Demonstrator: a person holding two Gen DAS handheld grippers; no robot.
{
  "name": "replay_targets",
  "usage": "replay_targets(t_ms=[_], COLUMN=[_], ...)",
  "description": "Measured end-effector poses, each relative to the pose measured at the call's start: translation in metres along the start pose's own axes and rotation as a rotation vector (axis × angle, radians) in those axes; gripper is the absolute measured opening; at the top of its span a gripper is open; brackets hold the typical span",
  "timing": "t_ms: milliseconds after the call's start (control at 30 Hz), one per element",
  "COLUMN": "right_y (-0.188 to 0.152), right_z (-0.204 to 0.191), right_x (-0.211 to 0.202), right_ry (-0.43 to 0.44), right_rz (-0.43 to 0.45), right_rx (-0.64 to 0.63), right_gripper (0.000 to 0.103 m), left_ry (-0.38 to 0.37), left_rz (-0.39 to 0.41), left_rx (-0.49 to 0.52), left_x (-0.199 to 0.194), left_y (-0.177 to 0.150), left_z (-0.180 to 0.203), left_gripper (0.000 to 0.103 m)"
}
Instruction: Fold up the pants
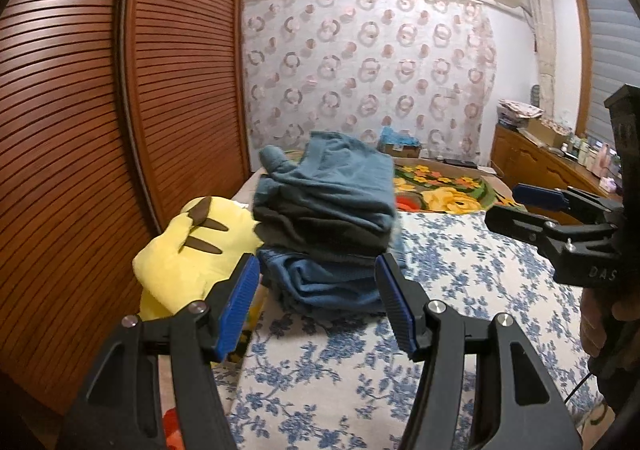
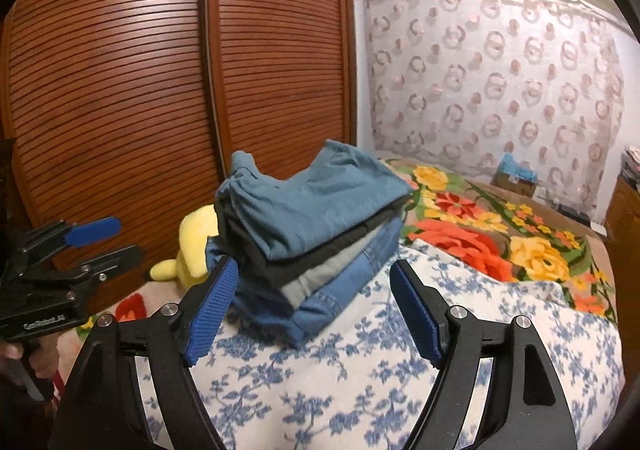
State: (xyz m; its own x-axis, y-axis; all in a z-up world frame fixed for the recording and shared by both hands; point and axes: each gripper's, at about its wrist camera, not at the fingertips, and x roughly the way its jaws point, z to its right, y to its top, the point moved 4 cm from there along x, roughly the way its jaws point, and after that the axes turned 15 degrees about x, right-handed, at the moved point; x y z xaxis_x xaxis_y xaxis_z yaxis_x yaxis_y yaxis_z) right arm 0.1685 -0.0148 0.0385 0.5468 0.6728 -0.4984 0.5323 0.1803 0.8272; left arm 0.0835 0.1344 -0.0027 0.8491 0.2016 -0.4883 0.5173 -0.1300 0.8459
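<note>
A stack of folded pants (image 1: 324,221) sits on the bed, teal pair on top, dark and grey ones under it, blue denim at the bottom; it also shows in the right wrist view (image 2: 312,234). My left gripper (image 1: 316,290) is open and empty, just short of the stack's near side. My right gripper (image 2: 312,298) is open and empty, also just in front of the stack. The right gripper shows at the right edge of the left wrist view (image 1: 516,205), and the left gripper at the left edge of the right wrist view (image 2: 108,242).
A yellow plush toy (image 1: 192,250) lies left of the stack against the brown slatted wardrobe doors (image 1: 100,129). The bed has a blue floral sheet (image 1: 460,270) and a bright flowered blanket (image 2: 500,234) behind. A wooden counter with clutter (image 1: 552,153) stands at the right.
</note>
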Motion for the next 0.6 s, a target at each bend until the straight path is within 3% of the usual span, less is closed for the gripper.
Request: replay_targets(t_ms=[600], right_y=[-0.036], right_z=[0.067], right_x=[-0.103], right_ry=[-0.229], right_rz=[0.097], right_rx=[0.147], right_gripper=[0.08], left_ry=[-0.156], left_rz=[0.044], left_rx=[0.081], left_x=[-0.013], left_y=[0.021], left_z=[0.077], left_gripper=[0.06])
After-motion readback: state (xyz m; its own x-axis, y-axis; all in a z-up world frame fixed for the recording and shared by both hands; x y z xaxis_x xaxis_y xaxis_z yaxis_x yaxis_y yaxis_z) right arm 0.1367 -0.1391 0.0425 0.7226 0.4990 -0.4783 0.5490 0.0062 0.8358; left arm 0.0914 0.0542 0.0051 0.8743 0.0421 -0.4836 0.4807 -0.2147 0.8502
